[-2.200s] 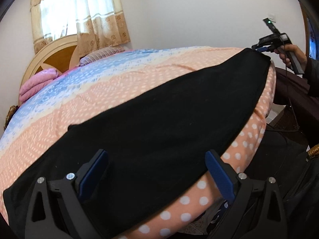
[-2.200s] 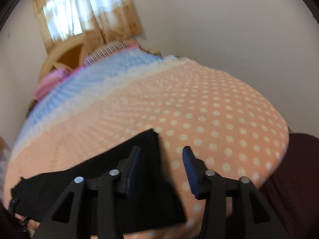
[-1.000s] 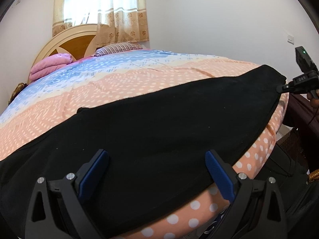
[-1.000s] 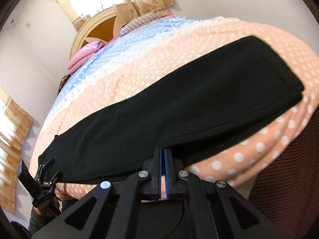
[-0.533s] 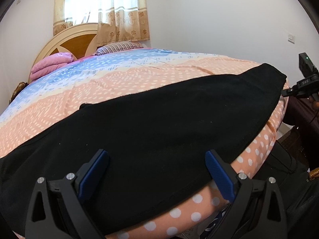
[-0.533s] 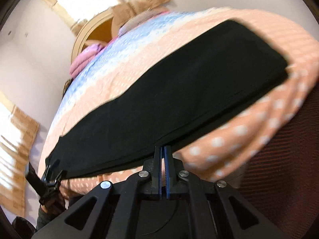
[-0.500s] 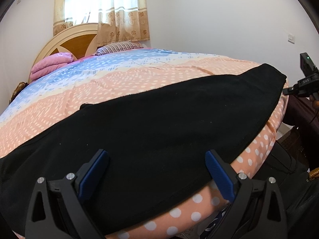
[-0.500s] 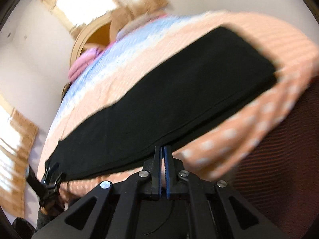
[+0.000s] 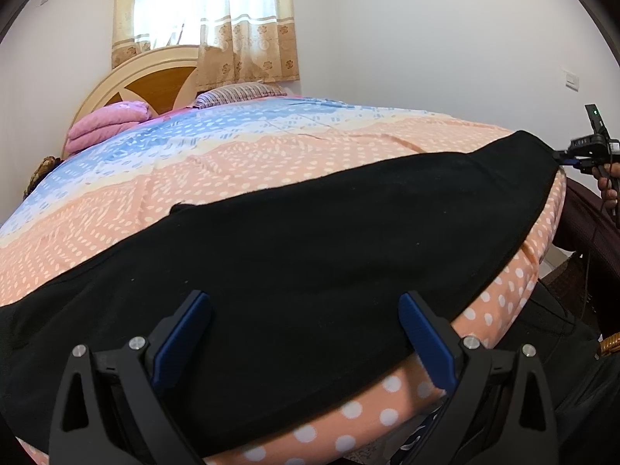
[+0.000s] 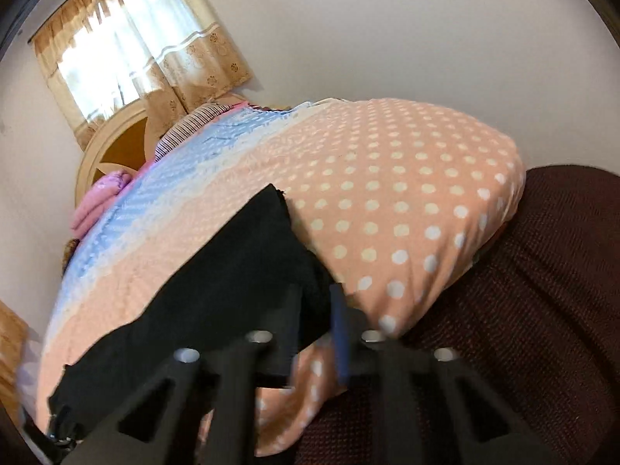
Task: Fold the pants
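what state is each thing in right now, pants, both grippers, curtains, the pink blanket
black pants: spread flat along the near edge of the bed, not yet folded across their length
left gripper: open wide, over the pants, gripping nothing
right gripper: partly open at the far end of the pants, blurred
curtains: drawn across the window, light coming through
pink blanket: folded, stacked by the headboard
bedspread: spread over the bed
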Demonstrator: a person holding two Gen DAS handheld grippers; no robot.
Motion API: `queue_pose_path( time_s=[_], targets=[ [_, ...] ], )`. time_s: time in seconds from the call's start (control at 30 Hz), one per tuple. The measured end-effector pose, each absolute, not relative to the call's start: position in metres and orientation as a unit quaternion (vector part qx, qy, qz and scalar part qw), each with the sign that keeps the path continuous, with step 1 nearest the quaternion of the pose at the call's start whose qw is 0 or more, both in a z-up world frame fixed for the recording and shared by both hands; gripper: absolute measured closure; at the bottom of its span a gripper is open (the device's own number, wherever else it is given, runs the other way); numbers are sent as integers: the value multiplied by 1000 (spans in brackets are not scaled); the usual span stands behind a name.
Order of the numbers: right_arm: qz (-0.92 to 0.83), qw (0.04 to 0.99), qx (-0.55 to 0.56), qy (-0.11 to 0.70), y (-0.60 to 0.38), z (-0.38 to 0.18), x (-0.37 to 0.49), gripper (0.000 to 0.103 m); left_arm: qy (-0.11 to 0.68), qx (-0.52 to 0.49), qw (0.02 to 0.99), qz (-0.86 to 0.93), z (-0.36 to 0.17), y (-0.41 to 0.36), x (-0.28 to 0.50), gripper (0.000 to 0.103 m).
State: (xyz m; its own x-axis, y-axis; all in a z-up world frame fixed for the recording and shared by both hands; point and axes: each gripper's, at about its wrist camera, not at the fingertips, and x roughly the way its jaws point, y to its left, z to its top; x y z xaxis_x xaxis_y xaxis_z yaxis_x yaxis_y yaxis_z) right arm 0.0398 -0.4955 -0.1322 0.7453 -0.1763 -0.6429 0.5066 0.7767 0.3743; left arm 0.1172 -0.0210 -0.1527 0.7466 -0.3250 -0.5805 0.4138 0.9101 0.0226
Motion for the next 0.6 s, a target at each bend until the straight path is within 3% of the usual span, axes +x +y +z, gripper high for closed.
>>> queue_pose_path(
  time_s=[0.3,0.33,0.37,0.43,0.6],
  targets=[
    [-203,895,238,319,-499,-134,34,92,302,68,931,-194,-159,-12,119,3],
    [-207,895,242,313,-498,-129,32,86,298,70,932,-192,-156,-10,118,3],
    [-221,894,242,306,-496,-124,30,72,292,72,935,-188,-153,-8,116,3],
    [-241,901,220,284,-483,-109,30,54,279,72,941,-178,-145,1,114,3],
    [-148,933,169,282,-420,-86,58,54,268,44,952,-144,-135,31,120,2]
  ],
)
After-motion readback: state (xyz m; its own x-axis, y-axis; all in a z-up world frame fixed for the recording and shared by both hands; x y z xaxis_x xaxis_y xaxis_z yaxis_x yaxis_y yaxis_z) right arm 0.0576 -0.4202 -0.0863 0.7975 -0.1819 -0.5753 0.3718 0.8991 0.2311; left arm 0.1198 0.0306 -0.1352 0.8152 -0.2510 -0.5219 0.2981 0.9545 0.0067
